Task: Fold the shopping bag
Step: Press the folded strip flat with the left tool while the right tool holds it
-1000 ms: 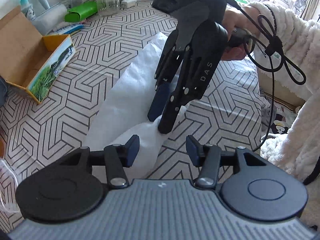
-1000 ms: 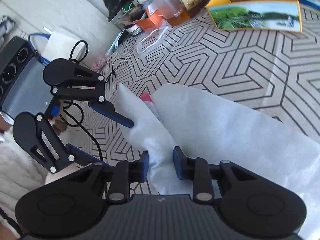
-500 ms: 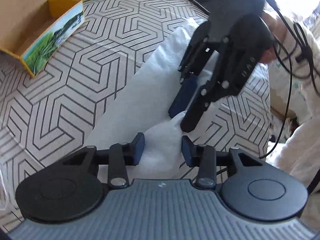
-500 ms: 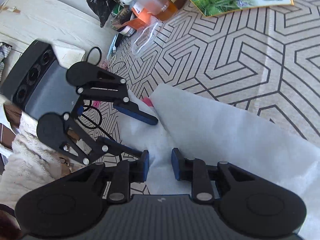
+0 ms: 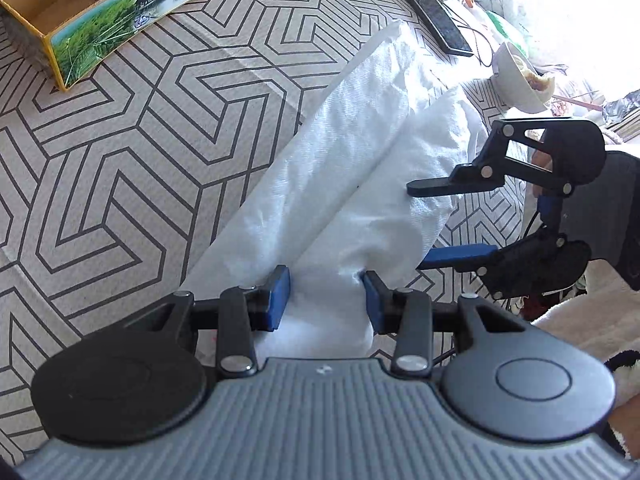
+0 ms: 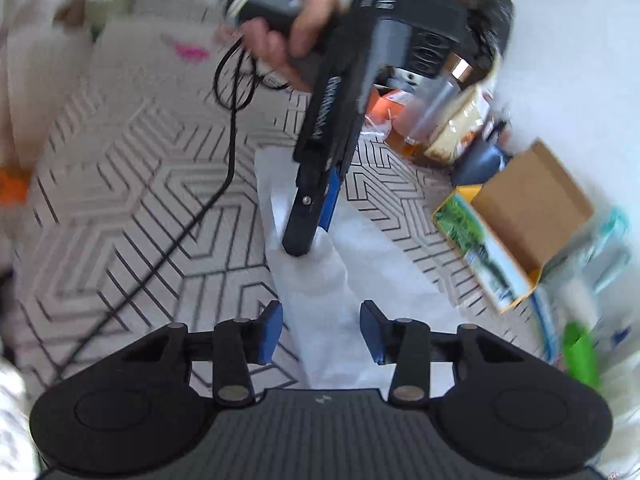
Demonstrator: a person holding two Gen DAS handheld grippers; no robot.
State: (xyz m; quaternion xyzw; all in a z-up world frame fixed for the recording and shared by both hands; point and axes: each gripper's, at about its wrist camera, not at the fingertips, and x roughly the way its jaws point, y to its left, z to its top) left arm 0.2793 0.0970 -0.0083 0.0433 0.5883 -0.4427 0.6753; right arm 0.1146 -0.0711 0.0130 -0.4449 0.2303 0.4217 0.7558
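Surface: beige cloth with black geometric line pattern (image 5: 132, 128). White crinkled plastic shopping bag (image 5: 340, 168) lies on it as a long strip, one layer doubled lengthwise. Left gripper (image 5: 325, 298): blue pads apart, bag's near end between them. Right gripper (image 5: 438, 222): fingers spread, straddling the bag's edge. Open cardboard box with landscape print (image 5: 100, 28) far left. Right wrist view blurred.

I'm working in a lived-in home — patterned tablecloth (image 5: 120, 128), food bowl (image 5: 520, 84), phone (image 5: 436, 16). Groceries (image 6: 452, 120) crowd the wall.
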